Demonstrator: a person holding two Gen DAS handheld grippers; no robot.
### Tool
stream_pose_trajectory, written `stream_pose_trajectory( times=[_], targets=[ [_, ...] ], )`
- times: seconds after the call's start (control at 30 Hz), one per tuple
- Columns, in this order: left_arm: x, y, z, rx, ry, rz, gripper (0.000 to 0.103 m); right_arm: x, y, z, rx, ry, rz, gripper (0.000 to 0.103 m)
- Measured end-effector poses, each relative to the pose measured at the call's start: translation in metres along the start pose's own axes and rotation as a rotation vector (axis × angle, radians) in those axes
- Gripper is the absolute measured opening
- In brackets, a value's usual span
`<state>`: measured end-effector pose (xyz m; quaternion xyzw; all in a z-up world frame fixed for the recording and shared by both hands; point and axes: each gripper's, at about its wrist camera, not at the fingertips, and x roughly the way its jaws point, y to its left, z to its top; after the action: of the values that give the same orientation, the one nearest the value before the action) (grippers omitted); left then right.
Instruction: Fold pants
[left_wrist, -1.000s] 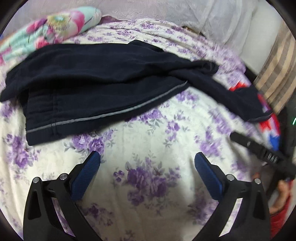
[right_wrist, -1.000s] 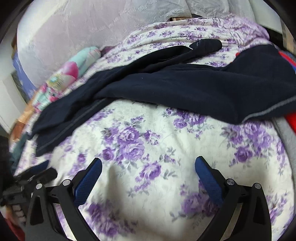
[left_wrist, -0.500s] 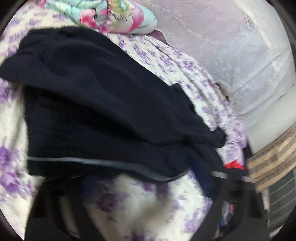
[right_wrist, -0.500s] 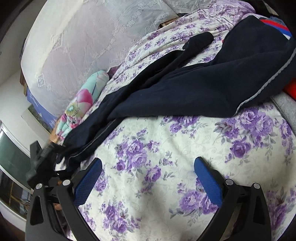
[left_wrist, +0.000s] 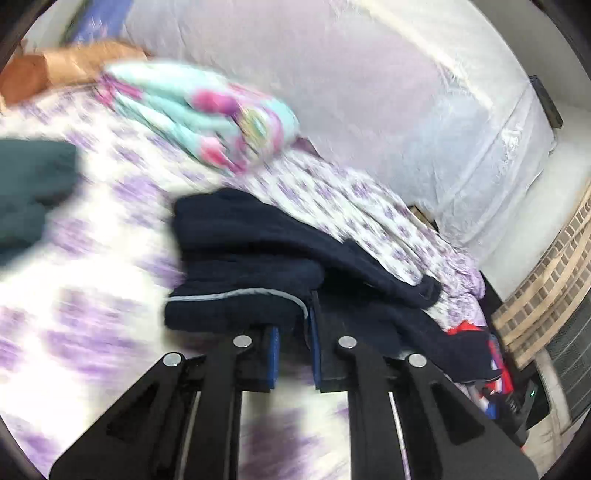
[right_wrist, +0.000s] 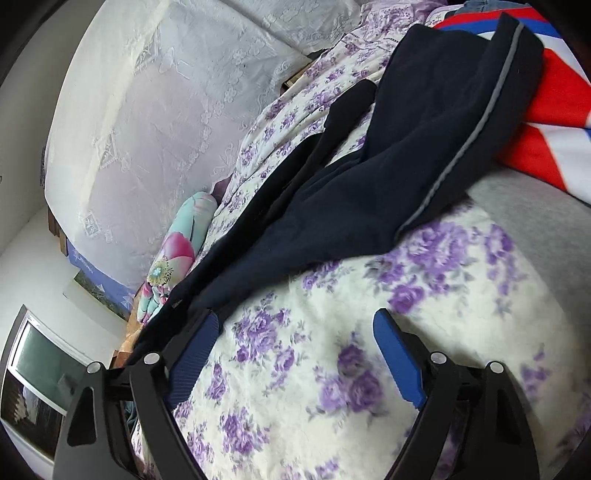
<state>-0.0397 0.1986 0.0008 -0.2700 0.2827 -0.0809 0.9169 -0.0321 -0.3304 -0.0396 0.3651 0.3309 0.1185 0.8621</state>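
Observation:
Dark navy pants (left_wrist: 251, 258) with a thin grey side stripe lie across the purple-flowered bedsheet (left_wrist: 92, 332). My left gripper (left_wrist: 295, 332) is shut on the pants' near edge, right by the grey stripe, and the cloth bunches up just beyond the blue pads (left_wrist: 272, 347). In the right wrist view the pants (right_wrist: 369, 206) stretch from the upper right down to the lower left. My right gripper (right_wrist: 295, 325) stands wide with its jaws closing over bare sheet; its left fingertip (right_wrist: 201, 332) is at the pants' lower edge.
A floral pillow (left_wrist: 207, 114) lies behind the pants against a white lace-covered headboard (right_wrist: 147, 129). A red, white and blue cloth (right_wrist: 546, 122) and a grey cloth (right_wrist: 535, 221) lie under the pants' far end. A dark teal garment (left_wrist: 33, 184) lies at the left.
My left gripper went forward onto the pants, shut on their edge and lifted it. The right gripper rolled, slid closer to the pants, and its jaws narrowed a little.

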Motion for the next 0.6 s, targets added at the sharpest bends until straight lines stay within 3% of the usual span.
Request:
stream_pose_trajectory(
  times=[0.1, 0.17, 0.23, 0.3, 0.4, 0.6],
  targets=[
    [-0.012, 0.054, -0.007, -0.094, 0.071, -0.015, 0.013, 0.002, -0.001, 0.001, 0.004, 0.001, -0.014, 0.086],
    [-0.009, 0.067, -0.018, -0.081, 0.084, -0.008, 0.012, 0.002, -0.003, 0.002, 0.005, 0.005, -0.023, 0.086],
    [-0.003, 0.071, -0.024, -0.13, 0.099, -0.031, 0.012, -0.001, -0.006, 0.004, 0.011, -0.002, -0.021, 0.086],
    [-0.001, 0.066, -0.023, -0.106, 0.085, -0.008, 0.012, -0.005, -0.009, 0.005, 0.031, -0.019, -0.02, 0.084],
    [0.004, 0.063, -0.025, -0.108, 0.096, 0.008, 0.02, -0.023, -0.026, 0.01, 0.106, -0.089, -0.031, 0.077],
    [0.016, 0.064, -0.023, -0.11, 0.112, 0.045, 0.033, -0.006, -0.039, 0.031, 0.111, -0.091, -0.165, 0.057]
  ],
)
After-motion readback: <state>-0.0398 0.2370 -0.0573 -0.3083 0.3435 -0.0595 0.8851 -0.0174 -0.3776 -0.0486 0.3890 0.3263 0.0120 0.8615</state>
